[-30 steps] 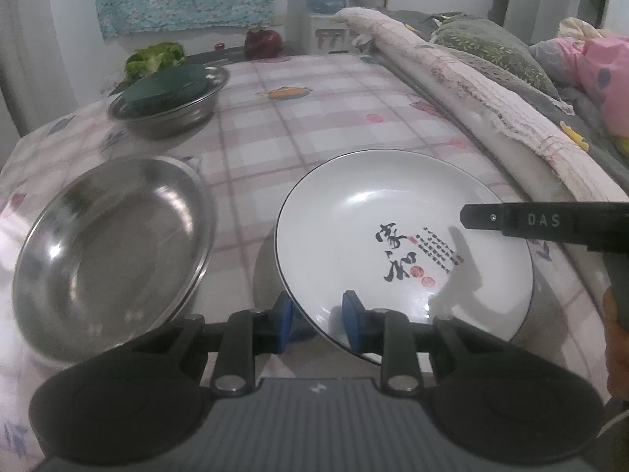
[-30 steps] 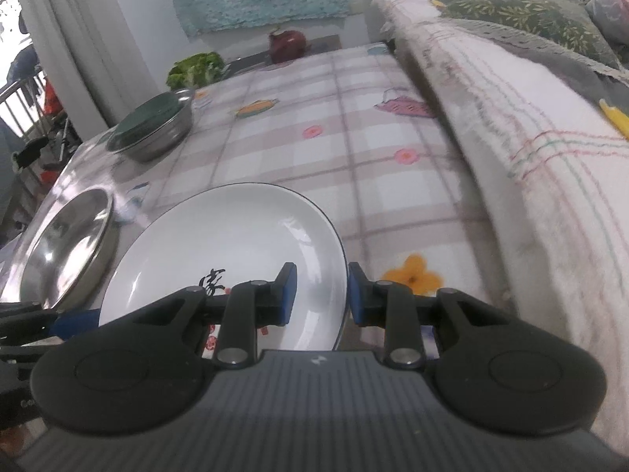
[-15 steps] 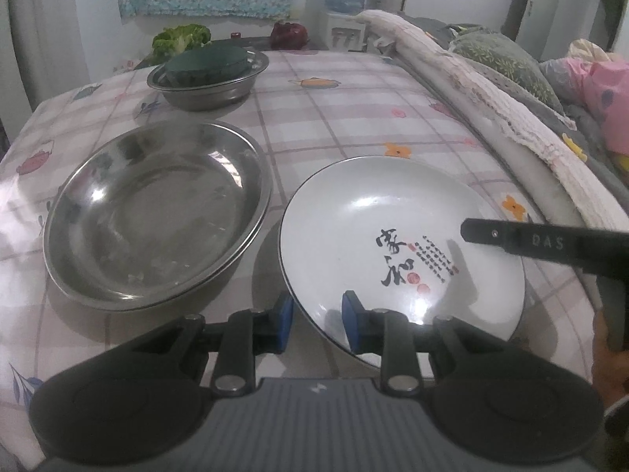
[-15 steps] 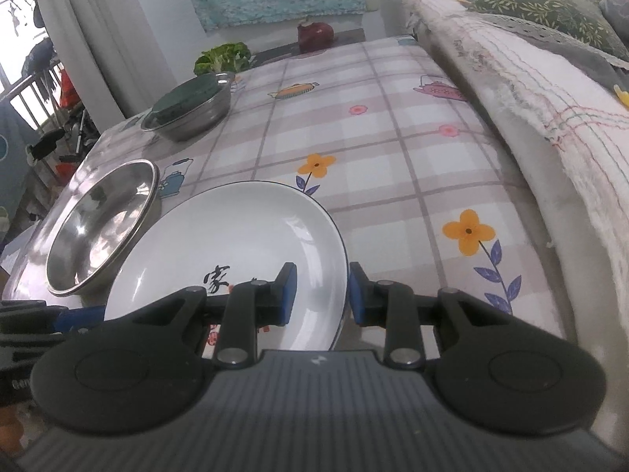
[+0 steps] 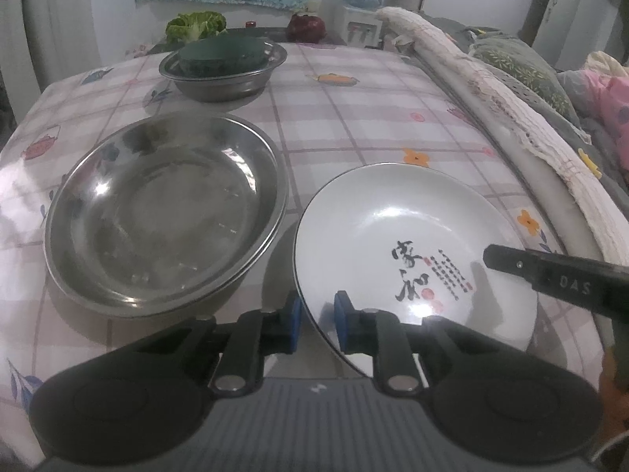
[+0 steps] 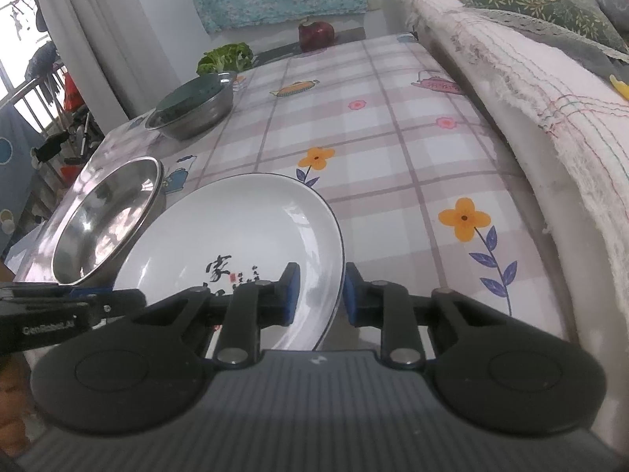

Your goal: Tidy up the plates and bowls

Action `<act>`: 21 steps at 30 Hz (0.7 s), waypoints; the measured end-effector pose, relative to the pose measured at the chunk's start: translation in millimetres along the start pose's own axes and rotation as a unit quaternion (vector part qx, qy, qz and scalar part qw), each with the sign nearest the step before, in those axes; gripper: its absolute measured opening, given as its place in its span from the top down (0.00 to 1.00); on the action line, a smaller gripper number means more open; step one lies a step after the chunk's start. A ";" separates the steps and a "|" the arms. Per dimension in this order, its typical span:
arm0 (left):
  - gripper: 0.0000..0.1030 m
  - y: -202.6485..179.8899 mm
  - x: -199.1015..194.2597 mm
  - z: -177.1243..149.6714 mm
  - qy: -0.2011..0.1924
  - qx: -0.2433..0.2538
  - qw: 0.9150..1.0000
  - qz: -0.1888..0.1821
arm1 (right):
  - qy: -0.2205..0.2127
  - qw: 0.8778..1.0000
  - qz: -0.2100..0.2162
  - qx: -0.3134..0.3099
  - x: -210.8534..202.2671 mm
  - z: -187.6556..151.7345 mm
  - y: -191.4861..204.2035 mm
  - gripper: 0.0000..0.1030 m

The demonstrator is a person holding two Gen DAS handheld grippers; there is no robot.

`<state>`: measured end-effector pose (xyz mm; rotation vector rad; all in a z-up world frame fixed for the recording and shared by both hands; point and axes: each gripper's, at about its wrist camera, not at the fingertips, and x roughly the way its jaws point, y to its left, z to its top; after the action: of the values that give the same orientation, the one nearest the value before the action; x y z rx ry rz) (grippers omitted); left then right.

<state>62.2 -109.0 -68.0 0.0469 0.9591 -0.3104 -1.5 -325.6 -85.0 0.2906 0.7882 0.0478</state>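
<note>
A white plate [image 5: 393, 216] with black calligraphy hangs slightly tilted over the checked tablecloth, casting a shadow under it. My left gripper [image 5: 317, 326] grips its near rim, the blue pads closing on the edge. My right gripper [image 6: 319, 295] pinches the plate [image 6: 243, 228] on its right rim, jaws also closing on it. One right finger [image 5: 550, 279] reaches in over the plate from the right. A wide steel basin [image 5: 165, 212] lies just left of the plate. A smaller steel bowl [image 5: 224, 74] with a dark green bowl [image 5: 220, 53] inside stands further back.
Green lettuce [image 5: 196, 25] and a dark red fruit [image 5: 306, 27] lie at the table's far edge. A rolled quilt [image 5: 511, 118] and pillows run along the right side. The table's left edge [image 6: 59, 196] drops off beside the basin [image 6: 102, 220].
Both grippers have shifted across the table with the plate between them, and the steel basin has come fuller into the left wrist view. The jaws look slightly narrower.
</note>
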 end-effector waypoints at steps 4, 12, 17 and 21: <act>0.81 -1.2 -5.0 -6.2 0.004 0.000 1.000 -0.011 | -0.001 1.000 -0.001 0.007 1.4 2.6 -4.6 0.83; 0.80 0.5 3.1 0.6 0.000 -0.001 1.000 0.000 | 0.006 1.000 -0.004 0.006 -3.6 2.2 -4.7 0.83; 0.79 -1.6 8.7 2.8 0.001 0.002 1.000 0.000 | 0.012 1.000 0.000 0.014 -3.6 -4.4 -7.0 0.83; 0.79 -2.5 10.3 3.2 0.000 0.003 1.000 0.002 | 0.015 1.000 0.004 0.017 -0.9 -6.6 -3.9 0.82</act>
<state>69.5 -114.4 -74.3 0.0539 0.9579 -0.3090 -7.1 -327.8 -89.8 0.3254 0.8178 0.0461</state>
